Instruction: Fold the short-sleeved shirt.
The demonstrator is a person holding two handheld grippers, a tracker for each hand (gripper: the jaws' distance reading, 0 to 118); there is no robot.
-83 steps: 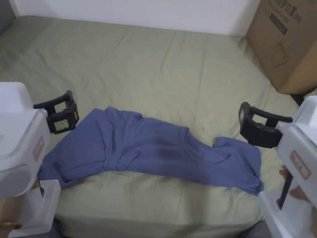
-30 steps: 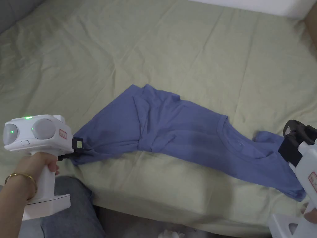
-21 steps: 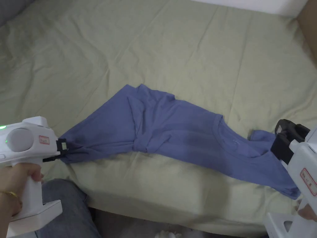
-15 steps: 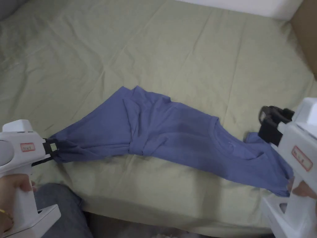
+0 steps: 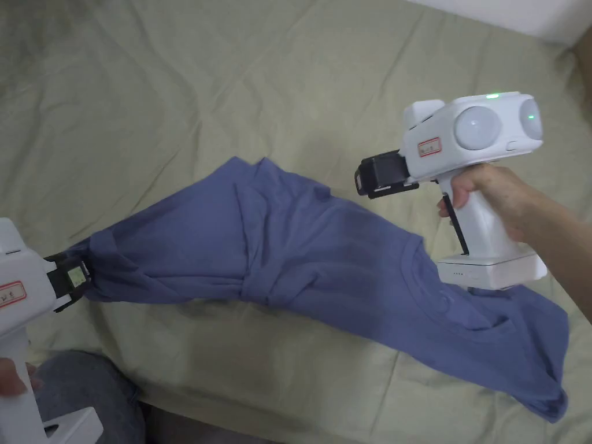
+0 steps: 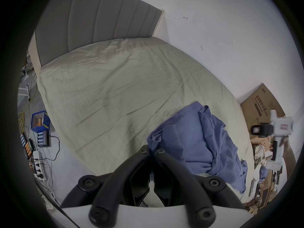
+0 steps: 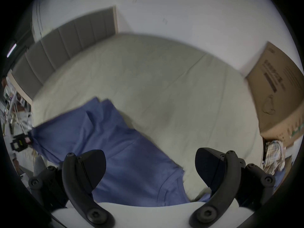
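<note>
Nearest, the left gripper [image 5: 68, 278] has its fingers pinching a bunched corner of the blue shirt [image 5: 324, 254], likely anchoring it for straightening. The shirt sprawls unfolded along the bed [image 5: 289, 87] edge. Farther off, the right gripper [image 5: 364, 176] hovers over it, fingers spread wide; the gripper views add a headboard [image 6: 98, 17] and a cardboard box [image 7: 279, 86].
</note>
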